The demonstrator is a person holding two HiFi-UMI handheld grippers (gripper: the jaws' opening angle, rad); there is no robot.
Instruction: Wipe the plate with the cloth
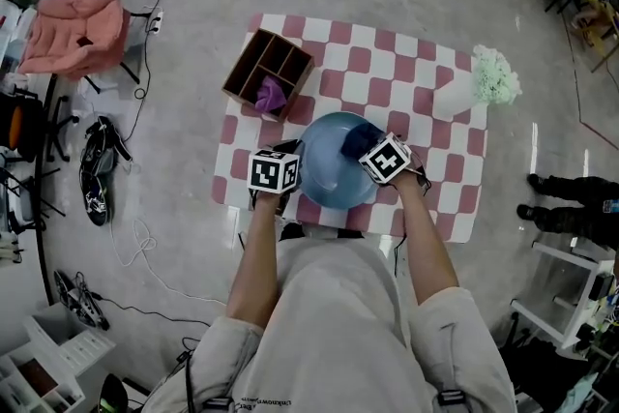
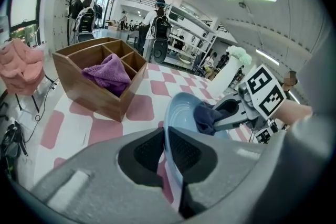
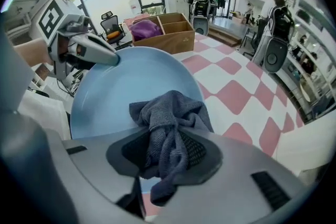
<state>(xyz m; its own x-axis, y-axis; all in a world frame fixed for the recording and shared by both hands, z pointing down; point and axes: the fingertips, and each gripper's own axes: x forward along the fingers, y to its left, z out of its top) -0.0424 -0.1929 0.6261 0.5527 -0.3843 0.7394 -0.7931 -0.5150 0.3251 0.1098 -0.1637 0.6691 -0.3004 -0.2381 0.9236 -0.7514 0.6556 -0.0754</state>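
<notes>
the plate [image 3: 121,92] is pinched at its rim by the left hand-held gripper [image 2: 164,152]; the cloth [image 3: 170,113] is clamped in the right hand-held gripper [image 3: 168,157] and pressed against the plate's inner face.

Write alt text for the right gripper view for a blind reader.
The right gripper clamps a crumpled grey-blue cloth over a pale blue plate. The left gripper grips the plate's far rim; behind stands a wooden box holding a purple cloth on a pink-checked table.
</notes>
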